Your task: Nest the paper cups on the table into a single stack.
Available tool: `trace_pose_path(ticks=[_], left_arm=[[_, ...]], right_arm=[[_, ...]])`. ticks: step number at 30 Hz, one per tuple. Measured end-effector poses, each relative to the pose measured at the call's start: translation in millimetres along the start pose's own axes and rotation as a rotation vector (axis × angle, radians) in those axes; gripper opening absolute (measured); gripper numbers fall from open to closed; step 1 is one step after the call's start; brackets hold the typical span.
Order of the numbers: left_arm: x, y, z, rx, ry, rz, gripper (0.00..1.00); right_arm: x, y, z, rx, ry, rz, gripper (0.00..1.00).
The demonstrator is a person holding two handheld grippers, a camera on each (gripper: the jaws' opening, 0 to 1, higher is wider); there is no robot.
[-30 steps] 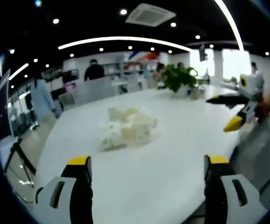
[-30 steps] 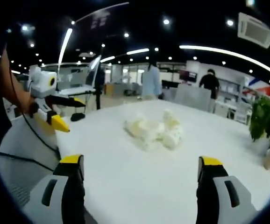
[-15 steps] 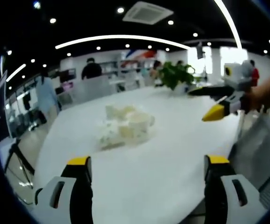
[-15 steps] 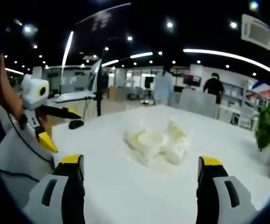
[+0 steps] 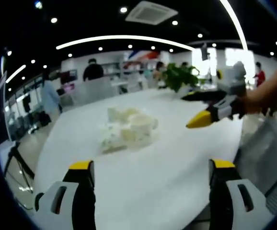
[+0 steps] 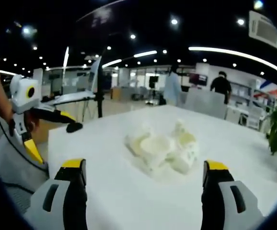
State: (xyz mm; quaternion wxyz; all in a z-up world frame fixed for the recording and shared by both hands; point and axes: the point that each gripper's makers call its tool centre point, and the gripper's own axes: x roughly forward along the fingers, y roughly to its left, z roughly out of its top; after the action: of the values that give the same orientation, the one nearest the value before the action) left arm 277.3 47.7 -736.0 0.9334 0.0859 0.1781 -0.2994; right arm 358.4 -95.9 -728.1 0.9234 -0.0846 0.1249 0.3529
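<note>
A loose heap of white paper cups lies on its sides in the middle of the white table; the same heap of cups is ahead in the right gripper view. My left gripper is open, well short of the heap, nothing between its yellow-tipped jaws. My right gripper is open too, closer to the cups. In the left gripper view the right gripper reaches in from the right, jaws apart, above the table. The left gripper shows at the left edge of the right gripper view.
A potted green plant stands at the table's far end. A dark computer mouse lies near the table's corner. Grey chairs and standing people line the far side. A chair back sits close on the right.
The right gripper has moved in over the table toward the cups, which loom larger in its view. The left gripper has barely shifted. The cups lie as before.
</note>
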Motion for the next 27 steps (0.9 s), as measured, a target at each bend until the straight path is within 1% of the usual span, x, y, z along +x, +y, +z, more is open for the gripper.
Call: trace_pose_path(ticks=[7,12,16,27], left_arm=[[0,0.2,-0.4,-0.001,0.004,0.004,0.99],[0,-1.0,0.1,0.002,0.005,0.003,0.98],[1,-1.8,-0.8,0.001,0.008,0.0,0.99],[1,-4.0,-1.4,0.017,0.014,-0.002,1.0]], right_arm=[[14,-9,0.5,0.017,0.002,-0.013,0.99],[27,-10,6.8,0.014,-0.005,-0.008,0.99],[35,-13,10.1,0.028,-0.008,-0.009,0.98],[63,-17,18.6,0.008,-0.008,0.0,0.97]])
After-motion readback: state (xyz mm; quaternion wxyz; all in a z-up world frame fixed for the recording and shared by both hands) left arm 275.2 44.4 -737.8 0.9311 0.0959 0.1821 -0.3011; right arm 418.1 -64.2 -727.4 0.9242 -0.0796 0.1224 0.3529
